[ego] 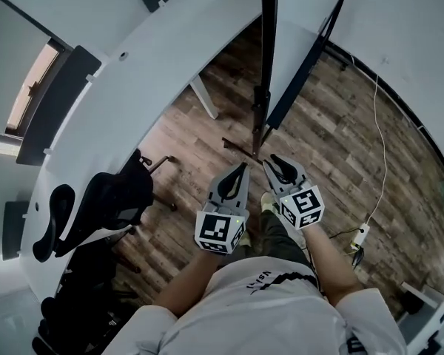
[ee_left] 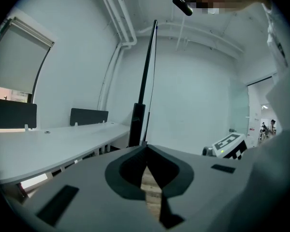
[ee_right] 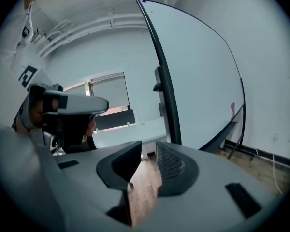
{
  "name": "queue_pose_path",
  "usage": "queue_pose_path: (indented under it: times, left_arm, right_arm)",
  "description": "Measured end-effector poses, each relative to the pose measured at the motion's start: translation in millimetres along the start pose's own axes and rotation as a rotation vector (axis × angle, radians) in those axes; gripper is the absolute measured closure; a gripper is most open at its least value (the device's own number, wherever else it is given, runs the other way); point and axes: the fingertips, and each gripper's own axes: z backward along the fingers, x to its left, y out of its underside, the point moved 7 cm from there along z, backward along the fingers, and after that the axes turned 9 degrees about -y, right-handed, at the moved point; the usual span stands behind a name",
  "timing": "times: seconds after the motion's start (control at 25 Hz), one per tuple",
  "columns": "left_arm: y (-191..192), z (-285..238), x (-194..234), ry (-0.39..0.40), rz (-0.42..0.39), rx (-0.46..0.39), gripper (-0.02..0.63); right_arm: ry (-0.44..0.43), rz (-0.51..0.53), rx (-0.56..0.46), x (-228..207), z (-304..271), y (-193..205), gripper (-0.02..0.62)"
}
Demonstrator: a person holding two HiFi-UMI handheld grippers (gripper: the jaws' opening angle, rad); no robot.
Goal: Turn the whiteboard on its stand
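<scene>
The whiteboard [ego: 399, 21] stands on its stand, seen from above almost edge-on, its dark frame [ego: 268, 50] running down to the stand's foot on the wooden floor. In the right gripper view its white face [ee_right: 203, 81] rises close ahead on the right. In the left gripper view the whiteboard [ee_left: 147, 71] shows as a thin dark edge straight ahead. My left gripper [ego: 243, 166] is shut with nothing in it, its tips meeting [ee_left: 146, 146]. My right gripper [ego: 272, 159] stands open and empty beside the stand's foot, a gap between its jaws [ee_right: 148, 146]. Neither gripper touches the board.
A long white desk [ego: 133, 72] with dark partitions curves along the left. A black office chair [ego: 111, 194] stands at its near side. A white cable runs down to a power strip [ego: 362, 235] on the floor at the right.
</scene>
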Motion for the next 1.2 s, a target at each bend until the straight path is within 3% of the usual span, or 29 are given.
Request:
queue_pose_path:
  times: [0.28,0.48,0.84,1.2]
  left_arm:
    - [15.1,-45.4,17.4,-0.091,0.044,0.026,0.594]
    - [29.3,-52.3,34.3,-0.125,0.046,0.05,0.594]
    - [57.5,-50.2,56.2,-0.14,0.057,0.086,0.594]
    - [55.1,-32.8,66.8,-0.161,0.036,0.084,0.594]
  right_arm:
    - [-0.048,-0.005,0.202,-63.8,-55.1,62.4,0.509]
    - [-0.014,-0.02,0.332,-100.9,-91.1,111.2,0.488]
    - [-0.011,0.004,0.364,-111.6,-137.5,128.4,0.471]
    - [-0.005,0.073,0.384,-110.6,-140.3,129.6,0.483]
